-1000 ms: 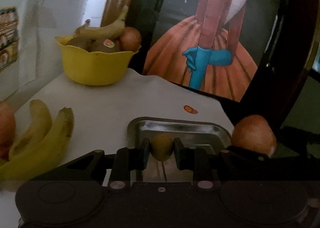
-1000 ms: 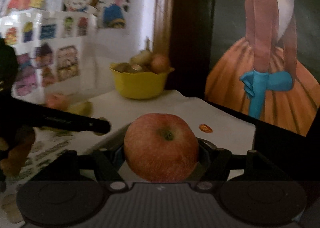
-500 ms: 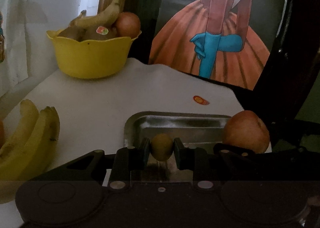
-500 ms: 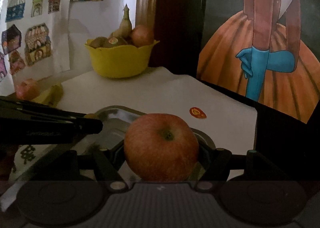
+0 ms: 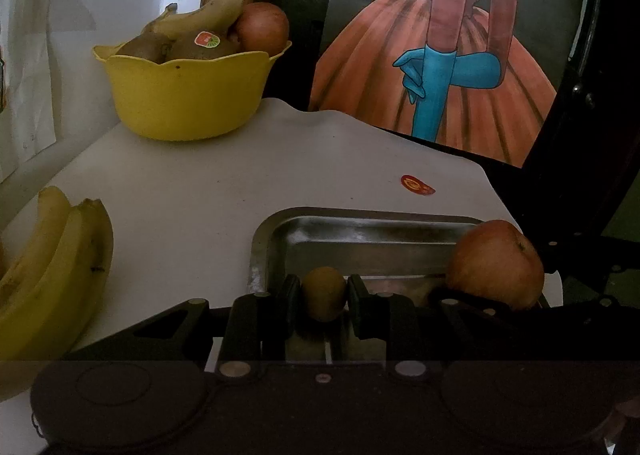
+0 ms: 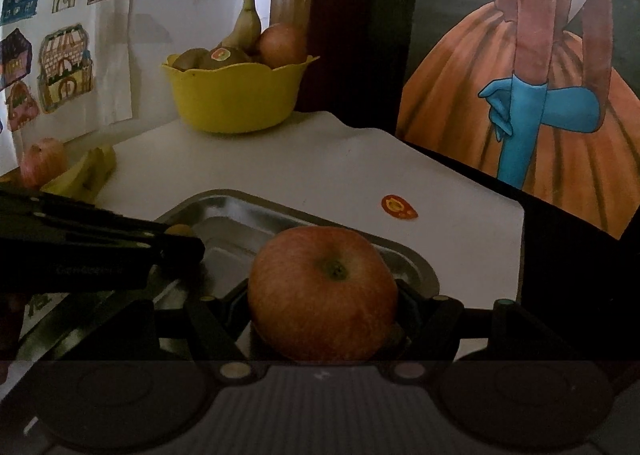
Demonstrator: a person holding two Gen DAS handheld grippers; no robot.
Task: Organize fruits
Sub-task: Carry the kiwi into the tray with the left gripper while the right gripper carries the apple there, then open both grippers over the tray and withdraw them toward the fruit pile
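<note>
Both grippers loaded over metal tray (image 5: 276,231).
Left gripper (image 5: 323,301) clamped a small kiwi (image 5: 323,291); right gripper (image 6: 322,315) gripped a red apple (image 6: 320,291).

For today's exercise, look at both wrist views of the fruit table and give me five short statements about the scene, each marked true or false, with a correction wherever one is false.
1. The left claw is shut on a small kiwi. True.
2. The right claw is empty. False: it grips a red apple.
3. The yellow bowl holds only apples. False: a banana, kiwis and a round reddish fruit sit in it.
4. A metal tray lies on the white tabletop below both claws. True.
5. Loose bananas lie inside the tray. False: they rest on the tabletop, apart from it.
</note>
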